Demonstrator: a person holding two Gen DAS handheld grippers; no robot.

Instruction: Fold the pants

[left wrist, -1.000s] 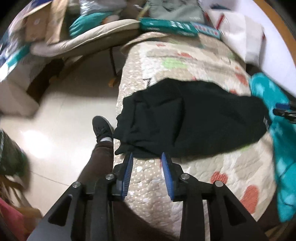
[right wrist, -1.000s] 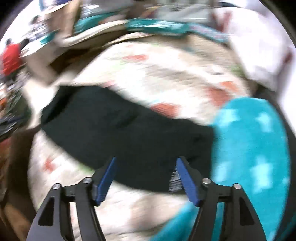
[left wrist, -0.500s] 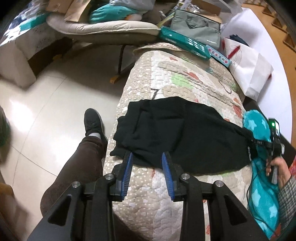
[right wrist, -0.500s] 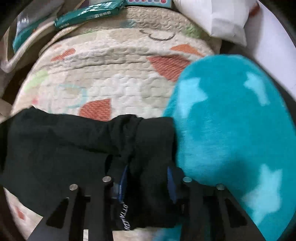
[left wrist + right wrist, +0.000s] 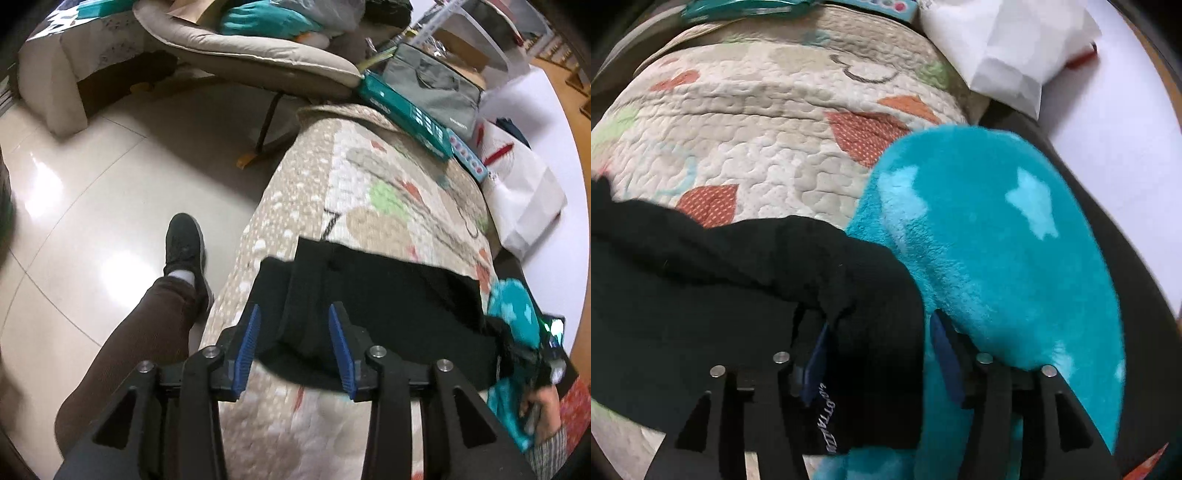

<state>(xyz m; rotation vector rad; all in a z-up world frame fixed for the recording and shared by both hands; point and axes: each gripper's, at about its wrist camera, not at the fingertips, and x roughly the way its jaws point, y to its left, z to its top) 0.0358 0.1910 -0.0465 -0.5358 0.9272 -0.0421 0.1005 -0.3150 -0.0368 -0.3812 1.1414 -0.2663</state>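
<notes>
On quilt: pants edge-to-edge

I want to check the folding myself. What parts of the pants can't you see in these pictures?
- Right wrist view: the pants run off the left edge; the right tool covers the end with lettering.
- Left wrist view: the near edge hides behind the left tool; the far end is blocked by the teal blanket.
- Fabric is too dark to show creases.
</notes>
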